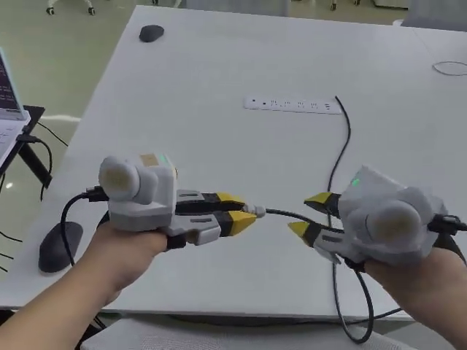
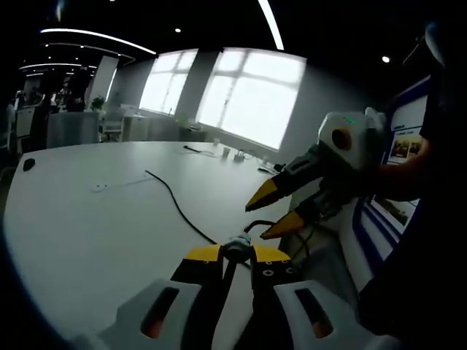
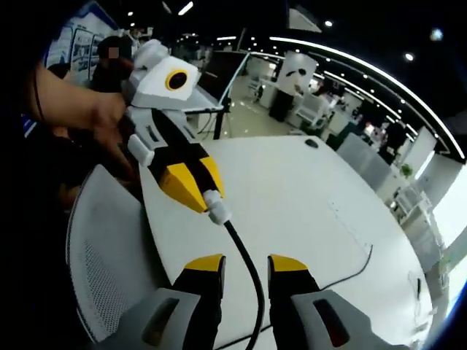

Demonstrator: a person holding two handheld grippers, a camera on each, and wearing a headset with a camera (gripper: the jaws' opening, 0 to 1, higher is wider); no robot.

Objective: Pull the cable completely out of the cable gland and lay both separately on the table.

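A small white cable gland [image 1: 256, 211] is clamped at the tip of my left gripper [image 1: 248, 211], which is shut on it and held above the table's front. The black cable [image 1: 343, 146] leaves the gland rightward, passes between the jaws of my right gripper [image 1: 310, 215], which stand open around it, then runs away across the table. The left gripper view has the gland [image 2: 236, 247] between the left gripper's [image 2: 235, 255] jaws, and the right gripper [image 2: 260, 221] open beyond. In the right gripper view the cable [image 3: 237, 240] runs from the gland [image 3: 219, 210] down into the right gripper [image 3: 246, 264].
A white power strip [image 1: 292, 105] lies mid-table near the cable's far end. One dark mouse [image 1: 151, 33] sits at the far left corner, another [image 1: 58, 244] at the near left edge. A laptop [image 1: 7, 95] stands off to the left. A white mesh chair back [image 3: 109, 248] is below the grippers.
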